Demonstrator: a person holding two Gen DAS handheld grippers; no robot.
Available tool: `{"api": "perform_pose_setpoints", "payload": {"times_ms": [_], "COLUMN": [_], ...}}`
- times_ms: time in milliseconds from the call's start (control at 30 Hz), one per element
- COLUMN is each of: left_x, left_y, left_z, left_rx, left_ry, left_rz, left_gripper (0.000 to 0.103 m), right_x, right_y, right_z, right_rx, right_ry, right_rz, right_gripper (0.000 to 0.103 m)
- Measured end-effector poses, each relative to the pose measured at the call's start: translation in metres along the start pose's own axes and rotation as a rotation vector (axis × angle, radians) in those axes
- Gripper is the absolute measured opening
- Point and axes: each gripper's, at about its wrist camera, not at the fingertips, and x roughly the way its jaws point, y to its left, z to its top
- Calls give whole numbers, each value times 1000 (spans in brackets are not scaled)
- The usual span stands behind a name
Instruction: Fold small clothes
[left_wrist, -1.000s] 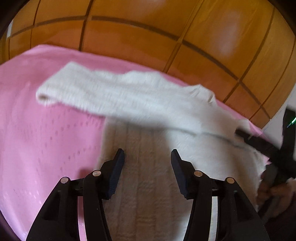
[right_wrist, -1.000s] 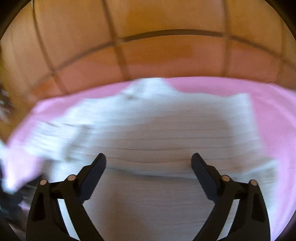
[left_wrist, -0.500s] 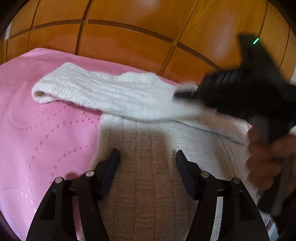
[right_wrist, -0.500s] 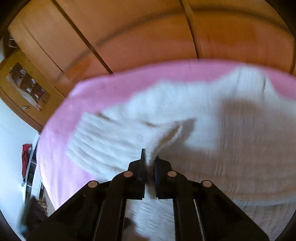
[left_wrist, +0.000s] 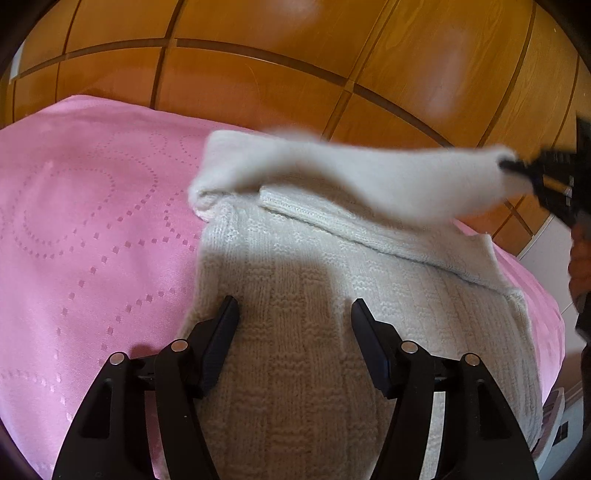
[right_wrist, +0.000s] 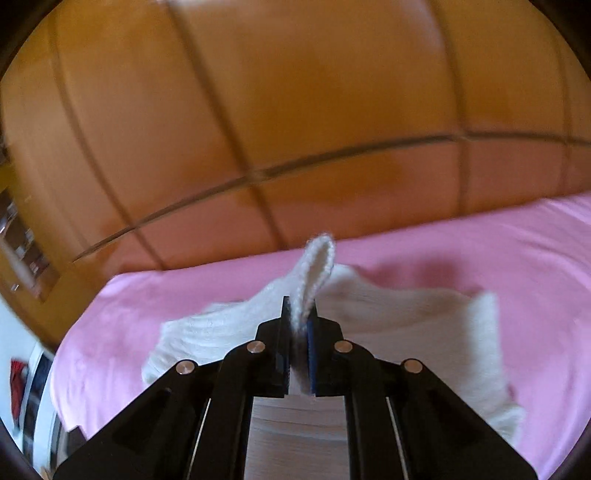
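A small cream knitted sweater (left_wrist: 303, 332) lies on a pink bedspread (left_wrist: 92, 240). My left gripper (left_wrist: 293, 314) is open and empty, low over the sweater's body. My right gripper (right_wrist: 298, 314) is shut on the cuff of a sleeve (right_wrist: 314, 266), held up off the bed. In the left wrist view the lifted sleeve (left_wrist: 369, 177) stretches, blurred, across the sweater's top to my right gripper (left_wrist: 517, 166) at the right edge. The sweater's body (right_wrist: 424, 325) lies spread beyond my right fingers.
A wooden panelled wall (left_wrist: 295, 74) stands behind the bed. The bed's right edge (left_wrist: 546, 295) is close to the sweater. In the right wrist view a wooden cabinet (right_wrist: 22, 240) and a red item (right_wrist: 16, 384) lie off the left.
My right gripper closed on the sleeve cuff, lifted it and carried it to the right across the sweater. My left gripper stayed open over the body.
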Motion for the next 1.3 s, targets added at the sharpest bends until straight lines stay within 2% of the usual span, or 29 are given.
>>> {"api": "perform_pose_setpoints", "payload": {"times_ms": [100,333,500,567,633,700,733,767,833,900,967,1000,1167,1300], "left_x": [2,6,11,8,1,-1,-2,-3,0,10,27,36,92,121], "left_y": [-4,-9,-14,-12,2,20,35,43,62,75,88,92,102,96], "left_z": [0,2,9,17,31,46,59,66,85,100,112,116,127,137], "left_rx": [12,28,53,37,-67,-172,-244,-278,-348,-388,-442,-463,-582,-595], "left_ry": [5,17,50,88,97,99,89,78,58,74,105,123,246,294], "left_rz": [-1,23,51,23,-76,-136,-163,-176,-193,-215,-214,-226,-328,-381], "left_gripper": [66,66,66,66,66,66,66,66,70,70,70,70,70,70], "right_x": [7,26,32,32,26,21,19,15,6,-6,-8,-7,16,34], "right_y": [-38,-113,-122,-122,-124,-122,-120,-118,-111,-97,-83,-74,-38,-32], "right_z": [-14,-53,-62,-62,-65,-65,-64,-63,-60,-56,-54,-53,-59,-67], "right_rx": [62,190,183,183,170,148,134,123,103,60,27,6,-111,-133], "right_ry": [29,113,106,106,106,104,98,92,52,-4,-15,-15,28,70], "right_rz": [-63,-181,-187,-183,-186,-192,-197,-209,-240,-262,-236,-221,-192,-197], "right_gripper": [6,6,6,6,6,10,20,38,59,60,69,70,73,73]}}
